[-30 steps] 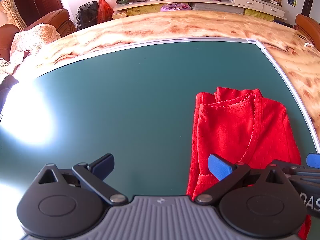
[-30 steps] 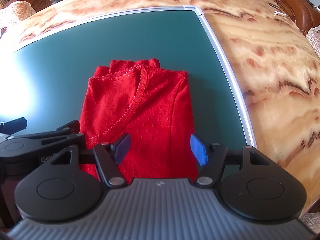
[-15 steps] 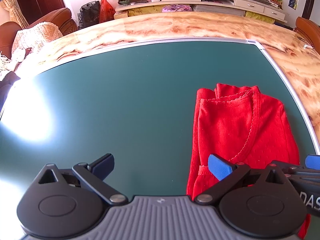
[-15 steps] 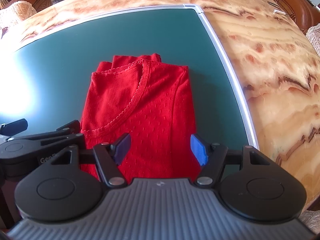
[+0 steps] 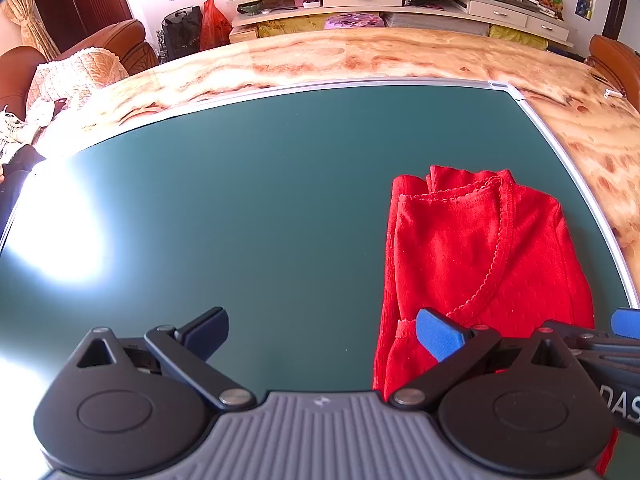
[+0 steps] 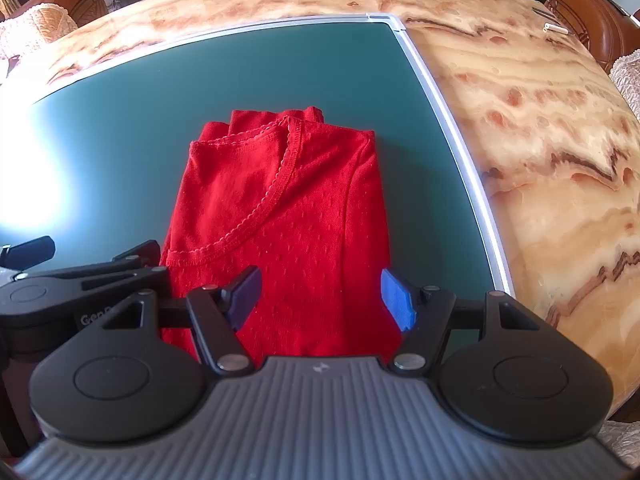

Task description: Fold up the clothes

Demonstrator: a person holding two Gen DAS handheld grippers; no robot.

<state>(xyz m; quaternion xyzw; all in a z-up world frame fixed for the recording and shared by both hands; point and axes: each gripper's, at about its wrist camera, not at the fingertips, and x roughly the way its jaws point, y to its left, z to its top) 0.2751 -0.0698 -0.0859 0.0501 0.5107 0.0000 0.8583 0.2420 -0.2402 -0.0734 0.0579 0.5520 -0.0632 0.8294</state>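
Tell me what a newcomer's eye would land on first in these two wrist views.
The folded red knit top stands out first, lying on the dark green board near its right edge. Next comes the white glare patch on the board's left side. Both grippers, the left gripper and the right gripper, have open jaws and hold nothing.

- The red garment (image 6: 280,216) is lying flat and folded into a long narrow shape on the green mat (image 6: 200,80).
- It is lying near the mat's right edge, apart from the silver frame.
- Its scalloped neckline trim is running diagonally across the top layer.
- Its knit fabric is showing small dots.
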